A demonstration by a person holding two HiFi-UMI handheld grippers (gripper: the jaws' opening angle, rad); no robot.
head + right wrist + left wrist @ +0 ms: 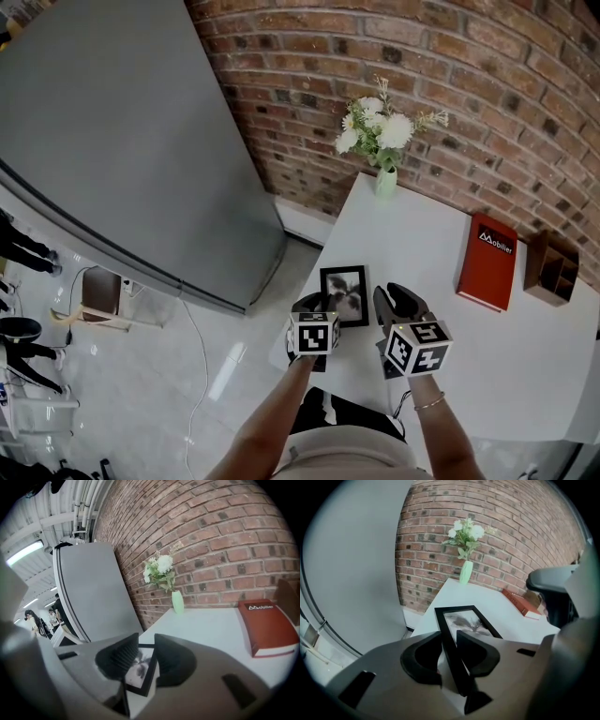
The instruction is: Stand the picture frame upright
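Jaws of my left gripper [449, 638] clench the edge of the picture frame [469, 620], my right gripper [146, 645] jaws parted, white counter [487, 347] below

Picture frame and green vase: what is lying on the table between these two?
Nothing lies there: in the head view the white table is bare between the picture frame and the green vase.

We see a white table [525, 375] set against a brick wall [506, 84]. At its far corner stands a pale green vase [385, 180] of white flowers [378, 127]. Further right a red book [488, 262] lies flat — a brown wooden organiser [551, 269] just beside it. A big grey panel [122, 141] fills our left.
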